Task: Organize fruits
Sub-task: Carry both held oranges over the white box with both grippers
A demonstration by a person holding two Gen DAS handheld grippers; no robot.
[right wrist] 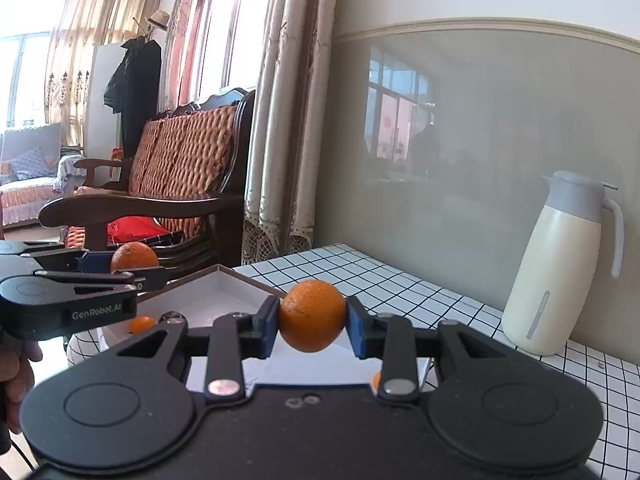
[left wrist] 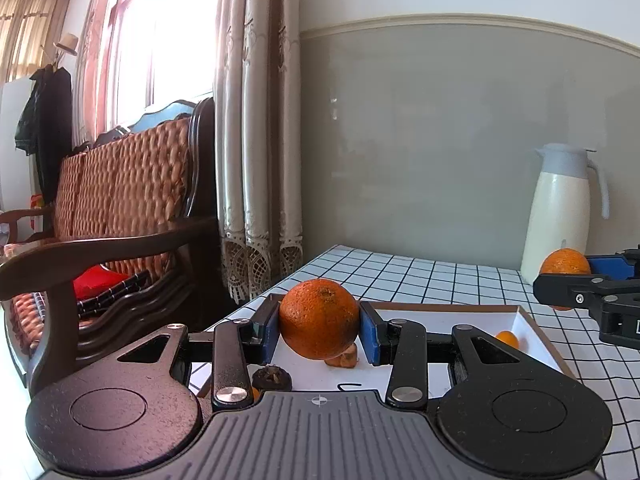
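Note:
My left gripper (left wrist: pixel 319 330) is shut on a large orange (left wrist: pixel 319 318), held above a shallow white tray (left wrist: pixel 532 326) with a brown rim. In the tray lie a small orange fruit (left wrist: pixel 507 339), a brownish piece (left wrist: pixel 345 358) and a dark round fruit (left wrist: pixel 272 378). My right gripper (right wrist: pixel 312 322) is shut on a smaller orange (right wrist: pixel 312 316) above the tray's near side (right wrist: pixel 224 284). Each gripper shows in the other's view: the right one (left wrist: pixel 565 276) at the right edge with its orange (left wrist: pixel 565 262), the left one (right wrist: pixel 134 266) at the left with its orange (right wrist: pixel 134 257).
The table has a white cloth with a black grid (left wrist: pixel 420 276). A cream thermos jug (right wrist: pixel 556 264) stands at the back right by the grey wall. A wooden armchair (left wrist: pixel 132 216) and curtains (left wrist: pixel 256 140) sit past the table's left edge. A hand (right wrist: pixel 14 376) holds the left gripper's handle.

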